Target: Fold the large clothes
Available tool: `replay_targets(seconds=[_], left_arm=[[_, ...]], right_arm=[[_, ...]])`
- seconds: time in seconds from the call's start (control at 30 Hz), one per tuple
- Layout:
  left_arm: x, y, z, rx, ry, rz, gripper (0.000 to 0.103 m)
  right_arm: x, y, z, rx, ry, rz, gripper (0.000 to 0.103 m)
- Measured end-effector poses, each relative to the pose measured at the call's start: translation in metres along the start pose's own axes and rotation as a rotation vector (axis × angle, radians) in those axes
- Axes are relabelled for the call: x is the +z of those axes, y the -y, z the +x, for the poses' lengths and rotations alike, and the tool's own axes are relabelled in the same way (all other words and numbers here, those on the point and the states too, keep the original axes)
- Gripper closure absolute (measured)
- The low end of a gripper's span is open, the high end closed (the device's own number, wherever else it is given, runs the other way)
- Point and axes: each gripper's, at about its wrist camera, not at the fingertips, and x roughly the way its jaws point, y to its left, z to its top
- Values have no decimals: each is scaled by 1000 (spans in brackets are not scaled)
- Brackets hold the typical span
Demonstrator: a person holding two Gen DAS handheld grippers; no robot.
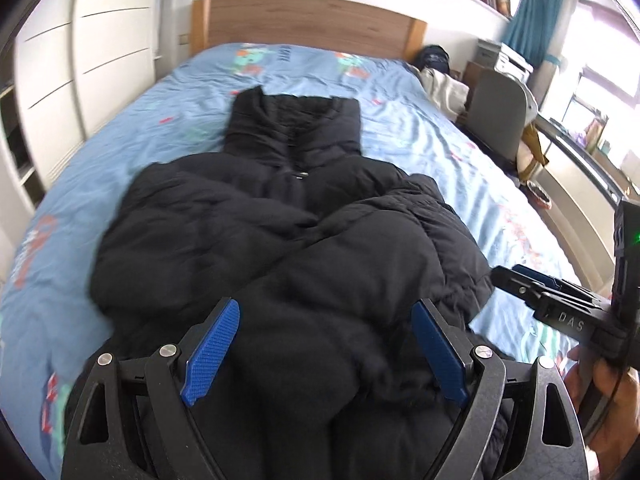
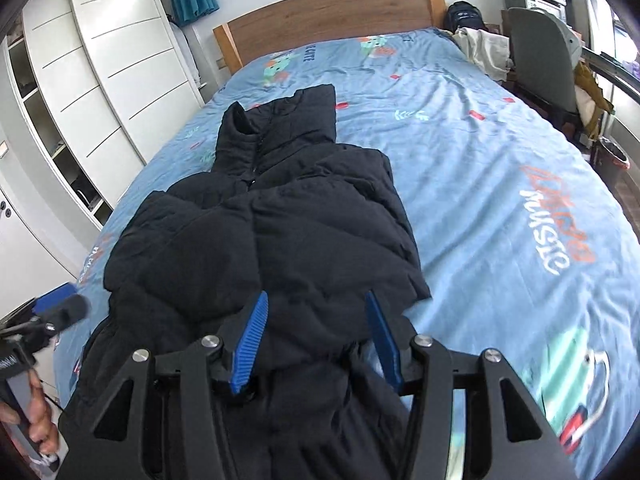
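A black puffer jacket (image 1: 280, 240) lies front up on the blue patterned bed sheet (image 1: 420, 120), collar toward the wooden headboard, both sleeves folded across its chest. It also shows in the right wrist view (image 2: 260, 240). My left gripper (image 1: 326, 316) is open, its blue pads spread above the jacket's lower part, holding nothing. My right gripper (image 2: 316, 304) is open over the jacket's lower right edge, with nothing gripped. The right gripper also shows at the right of the left wrist view (image 1: 520, 276). The jacket's hem is hidden under both grippers.
A wooden headboard (image 2: 332, 12) stands at the far end. White wardrobe doors (image 2: 112, 52) line the left side. A grey chair (image 2: 540, 56), pale clothes (image 2: 484, 52) and a dark backpack (image 2: 464, 14) are at the far right. The bed sheet (image 2: 500, 160) spreads right of the jacket.
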Motion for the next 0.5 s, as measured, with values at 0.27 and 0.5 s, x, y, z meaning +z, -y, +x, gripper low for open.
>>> replay_targets(seconds=[0.27, 0.5], left_arm=[[-1, -15, 101, 97, -76, 42, 12], [-10, -26, 122, 69, -98, 79, 6]], right_arm=[[11, 3, 70, -13, -46, -42, 53], [-3, 17, 113, -19, -109, -27, 53]])
